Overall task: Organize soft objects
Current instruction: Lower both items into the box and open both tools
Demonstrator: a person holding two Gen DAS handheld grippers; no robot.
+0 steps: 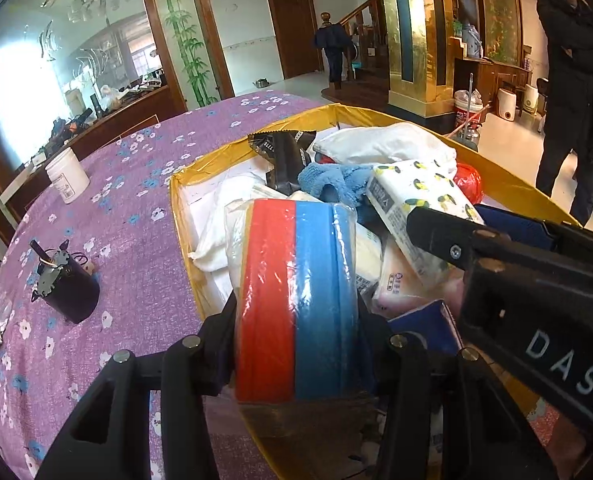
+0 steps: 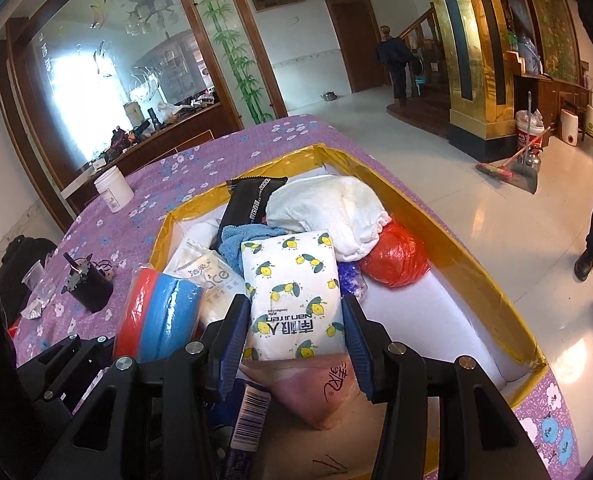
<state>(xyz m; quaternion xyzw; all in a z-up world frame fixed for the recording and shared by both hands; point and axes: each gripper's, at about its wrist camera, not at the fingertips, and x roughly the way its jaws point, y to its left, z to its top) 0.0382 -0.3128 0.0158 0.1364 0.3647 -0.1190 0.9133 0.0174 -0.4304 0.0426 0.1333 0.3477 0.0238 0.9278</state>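
My left gripper (image 1: 296,312) is shut on a wrapped red and blue sponge pack (image 1: 296,300) and holds it over the near left corner of a yellow-rimmed box (image 1: 224,156). The pack also shows in the right wrist view (image 2: 156,316). My right gripper (image 2: 294,320) is shut on a white tissue pack with a lemon print (image 2: 292,296), which also shows in the left wrist view (image 1: 416,208). The box (image 2: 476,272) holds a white cloth (image 2: 328,208), a blue towel (image 2: 248,240), a black packet (image 2: 248,200), a red bag (image 2: 396,256) and a pink pack (image 2: 316,388).
The box stands on a table with a purple flowered cloth (image 1: 116,208). A white jar (image 1: 67,176) and a dark pen cup (image 1: 70,288) stand on it to the left. A person (image 1: 580,92) stands on the floor to the right. A broom and dustpan (image 2: 512,168) lie beyond.
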